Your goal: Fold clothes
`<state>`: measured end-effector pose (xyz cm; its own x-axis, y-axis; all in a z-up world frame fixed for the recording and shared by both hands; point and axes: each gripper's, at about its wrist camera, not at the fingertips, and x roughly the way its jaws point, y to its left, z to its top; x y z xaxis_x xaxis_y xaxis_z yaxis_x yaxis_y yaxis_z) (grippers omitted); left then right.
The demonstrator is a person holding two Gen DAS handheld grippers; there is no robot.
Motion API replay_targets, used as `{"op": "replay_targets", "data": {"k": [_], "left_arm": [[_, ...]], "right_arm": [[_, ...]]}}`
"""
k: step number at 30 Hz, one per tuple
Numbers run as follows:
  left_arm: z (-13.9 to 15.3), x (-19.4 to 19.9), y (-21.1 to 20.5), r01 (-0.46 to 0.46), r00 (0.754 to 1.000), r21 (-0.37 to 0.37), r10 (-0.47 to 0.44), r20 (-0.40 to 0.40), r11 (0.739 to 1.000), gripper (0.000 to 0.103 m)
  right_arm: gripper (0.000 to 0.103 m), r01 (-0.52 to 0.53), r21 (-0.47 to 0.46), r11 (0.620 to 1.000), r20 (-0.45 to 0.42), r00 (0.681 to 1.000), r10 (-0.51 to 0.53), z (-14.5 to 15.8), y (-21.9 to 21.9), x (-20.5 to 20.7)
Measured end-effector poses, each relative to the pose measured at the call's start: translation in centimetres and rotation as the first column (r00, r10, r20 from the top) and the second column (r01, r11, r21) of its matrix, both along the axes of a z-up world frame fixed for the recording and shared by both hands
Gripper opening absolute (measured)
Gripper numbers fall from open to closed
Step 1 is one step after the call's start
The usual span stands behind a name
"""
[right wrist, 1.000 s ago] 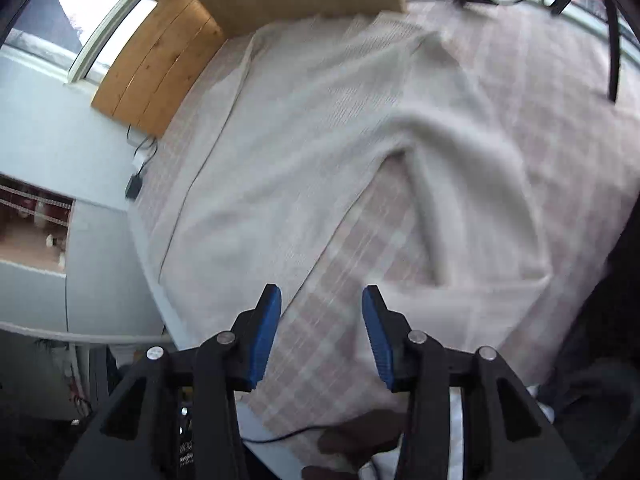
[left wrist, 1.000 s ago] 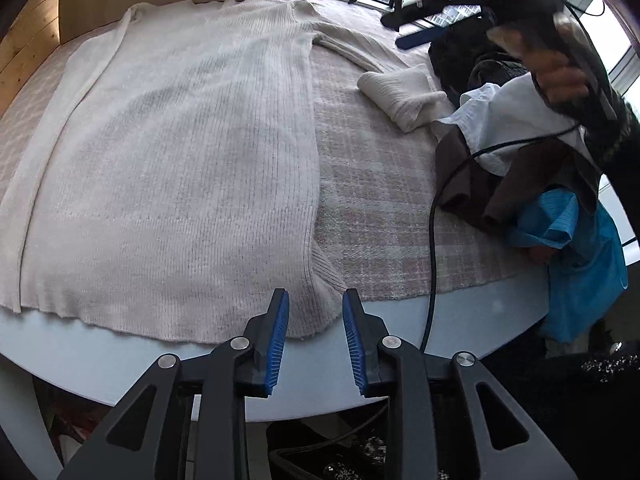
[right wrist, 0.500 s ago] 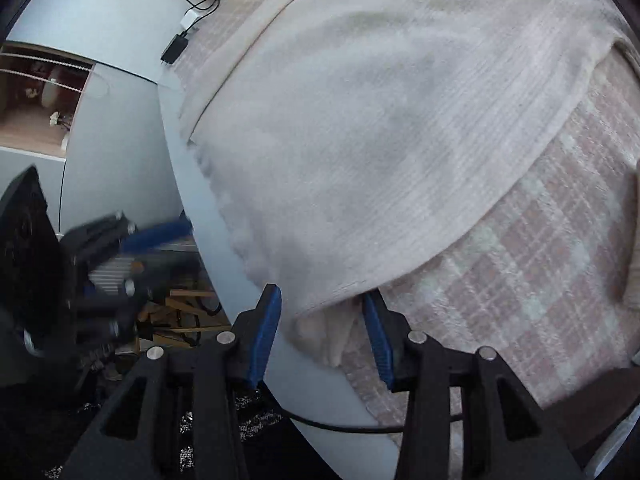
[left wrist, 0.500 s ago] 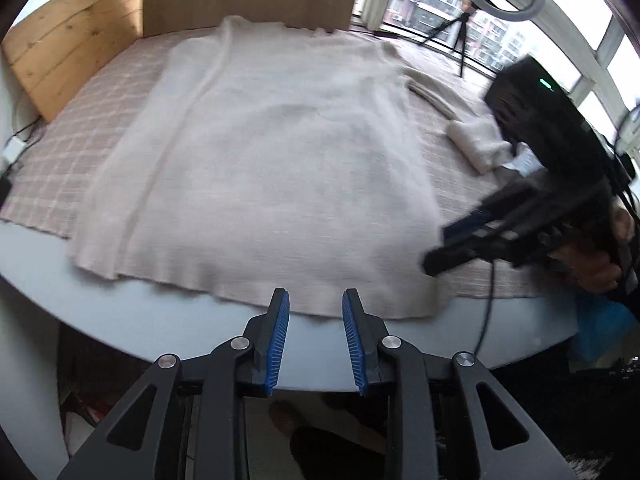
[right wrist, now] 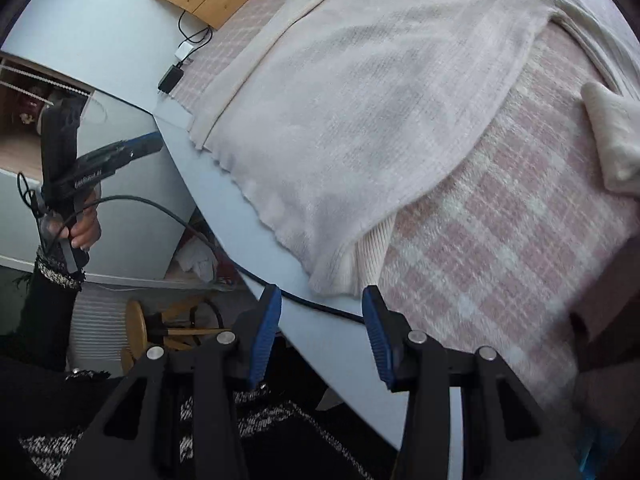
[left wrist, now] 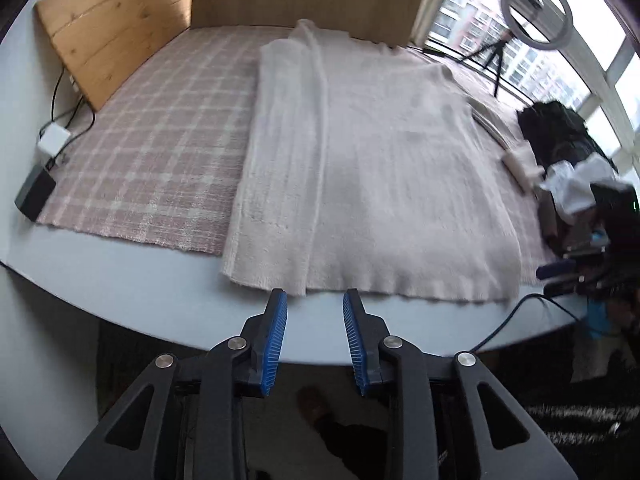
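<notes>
A cream knitted sweater (left wrist: pixel 372 152) lies flat on a pink plaid cloth (left wrist: pixel 152 152) on a white table, its hem along the near edge. My left gripper (left wrist: pixel 314 306) is open and empty just short of the hem's left part. My right gripper (right wrist: pixel 320 300) is open and empty just short of the hem's right corner (right wrist: pixel 344 268), and also shows at the right in the left wrist view (left wrist: pixel 560 276). The left gripper shows at the left in the right wrist view (right wrist: pixel 132 150). The sweater (right wrist: pixel 360 92) fills that view; its sleeve cuff (right wrist: pixel 616 140) lies at the right.
A pile of dark, white and blue clothes (left wrist: pixel 568 160) sits at the table's right side. A black cable (right wrist: pixel 192 228) runs over the table's edge (right wrist: pixel 240 216). A wooden board (left wrist: pixel 116 24) and a charger (left wrist: pixel 34 196) are at the left. A ring light (left wrist: pixel 536 0) stands by the window.
Both grippers have swung along the table's near edge. The left has moved leftward to the hem's left part. The right has drawn back a little from the hem's right corner.
</notes>
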<state>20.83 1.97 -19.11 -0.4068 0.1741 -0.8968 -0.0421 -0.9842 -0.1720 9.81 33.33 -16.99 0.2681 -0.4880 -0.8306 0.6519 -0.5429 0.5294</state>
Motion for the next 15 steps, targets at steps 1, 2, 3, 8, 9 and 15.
{"op": "replay_targets", "data": {"k": [1,2,3,8,9,15], "left_arm": [[0.6,0.6,0.5,0.035,0.999,0.003,-0.035,-0.003,0.999,0.027],[1.1,1.1,0.8,0.068,0.998,0.007,-0.068,-0.007,0.998,0.029],[1.1,0.9,0.4,0.076,0.997,-0.018,-0.076,-0.011,0.997,0.033],[-0.6,-1.6,-2.9,0.07,0.997,-0.156,-0.073,-0.016,0.985,0.035],[-1.5,-2.7,-3.7,0.062,0.998,-0.152,-0.063,-0.002,0.986,0.035],[-5.1,-5.8,-5.6,0.074,0.997,-0.155,-0.07,0.031,0.985,0.035]], "right_arm": [[0.042,0.023,-0.019,1.0,0.034,0.999,-0.022,0.7,1.0,0.2],[0.042,0.046,-0.038,0.998,0.068,0.997,-0.043,1.4,1.9,0.4],[0.042,0.078,-0.054,0.996,0.071,0.995,-0.074,2.1,2.6,0.6],[0.042,0.222,-0.001,0.975,-0.126,0.967,-0.22,2.6,2.2,1.5],[0.042,0.228,0.018,0.973,-0.148,0.963,-0.223,1.7,1.4,1.5],[0.042,0.239,0.086,0.967,-0.264,0.941,-0.209,-1.5,-1.5,2.4]]}}
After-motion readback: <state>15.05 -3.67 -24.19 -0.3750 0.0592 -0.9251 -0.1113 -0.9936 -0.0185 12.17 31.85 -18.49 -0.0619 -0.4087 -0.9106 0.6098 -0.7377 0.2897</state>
